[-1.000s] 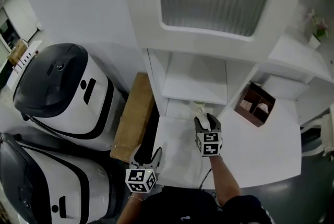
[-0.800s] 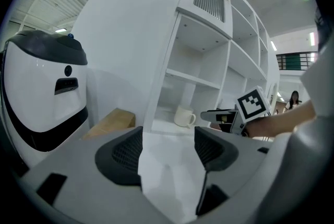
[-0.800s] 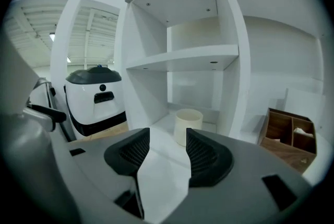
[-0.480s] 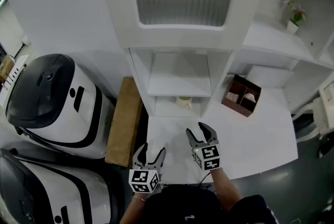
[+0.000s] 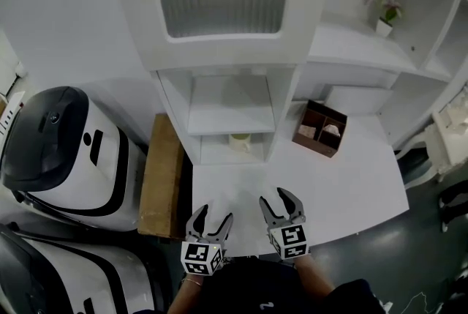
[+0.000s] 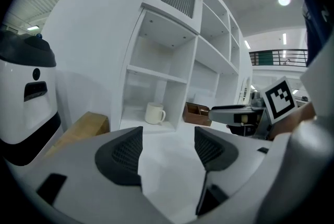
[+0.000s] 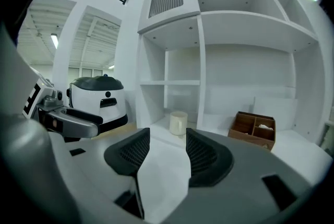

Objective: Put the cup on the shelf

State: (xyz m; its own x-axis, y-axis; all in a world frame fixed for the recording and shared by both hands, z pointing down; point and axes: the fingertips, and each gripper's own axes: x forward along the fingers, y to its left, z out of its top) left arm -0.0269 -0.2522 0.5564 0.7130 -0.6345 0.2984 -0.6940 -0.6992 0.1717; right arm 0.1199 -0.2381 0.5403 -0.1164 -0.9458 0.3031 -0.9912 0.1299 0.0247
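Note:
A cream cup (image 5: 240, 140) stands upright on the lowest level of the white shelf unit (image 5: 228, 111), under a shelf board. It also shows in the left gripper view as the cup (image 6: 154, 113) and in the right gripper view as the cup (image 7: 178, 122). My left gripper (image 5: 209, 220) and right gripper (image 5: 282, 203) hang side by side over the near edge of the white counter, well back from the cup. Both are open with nothing between the jaws. The left gripper (image 6: 167, 147) and right gripper (image 7: 168, 151) each look along their jaws at the shelf.
A brown wooden organiser box (image 5: 319, 129) sits on the counter right of the shelf bay. A cardboard box (image 5: 161, 177) lies left of the counter, beside white and black machines (image 5: 62, 151). A small potted flower (image 5: 383, 16) stands on a higher shelf.
The right gripper has let go of the cup in the shelf bay and drawn back to the counter's near edge, open. The head view has shifted, showing more of the shelf.

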